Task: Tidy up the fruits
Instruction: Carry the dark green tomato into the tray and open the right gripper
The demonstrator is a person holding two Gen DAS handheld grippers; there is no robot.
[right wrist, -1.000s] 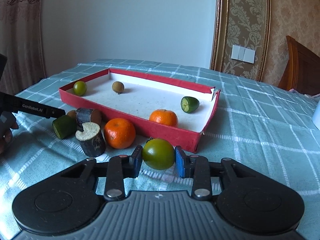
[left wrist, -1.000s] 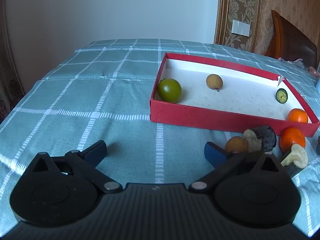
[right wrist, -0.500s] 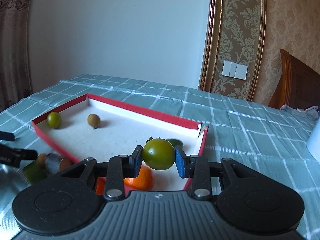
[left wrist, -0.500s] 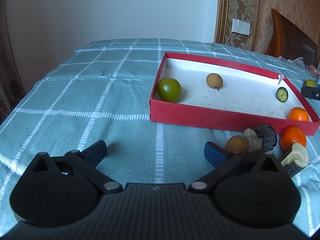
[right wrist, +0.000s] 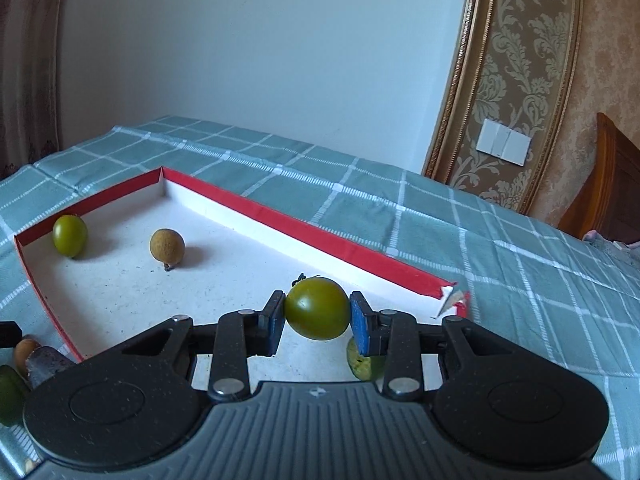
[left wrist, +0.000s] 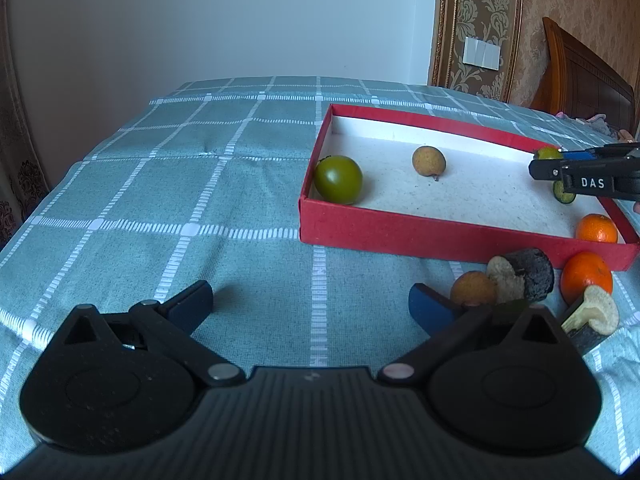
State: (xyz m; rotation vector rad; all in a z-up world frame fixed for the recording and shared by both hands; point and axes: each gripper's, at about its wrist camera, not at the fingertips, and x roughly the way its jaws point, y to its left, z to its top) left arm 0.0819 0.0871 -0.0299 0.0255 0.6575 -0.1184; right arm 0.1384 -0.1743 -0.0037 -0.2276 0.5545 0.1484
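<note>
Right gripper (right wrist: 317, 315): blue-padded fingers (right wrist: 360, 322) pinching a smooth, glossy green tomato (right wrist: 317, 309) by its sides, held above the near right part of the box floor. Dry stem visible on top of the fruit.

Box (right wrist: 288, 220): shallow red cardboard tray with low walls, white speckled floor, far right corner torn. It sits on a desk covered by a teal woven cloth (left wrist: 180, 184) with a white check.

Inside the box, left wrist view:
- second green tomato (left wrist: 338, 179), round and shiny, in the near left corner, against the wall
- rough tan longan (left wrist: 429, 161), with a short stalk, farther in
- a cut green fruit half (left wrist: 564, 197), partly hidden behind the right gripper (left wrist: 558, 164)
- dimpled orange mandarin (left wrist: 597, 228) at the near right wall

Outside, just beside the near wall: another mandarin (left wrist: 586, 277), a tan longan (left wrist: 473, 289), a short cylinder with dark rind and pale fibrous cut face (left wrist: 522, 274) (sugarcane, probably), and a second such piece (left wrist: 592, 316) lying nearer. A green fruit (right wrist: 9, 392) shows at the left edge of the right wrist view.

Left gripper (left wrist: 310, 300): low over the cloth, fingers spread wide, holding nothing. Its right blue pad (left wrist: 430, 306) lies just beside the outside longan; contact cannot be told.
</note>
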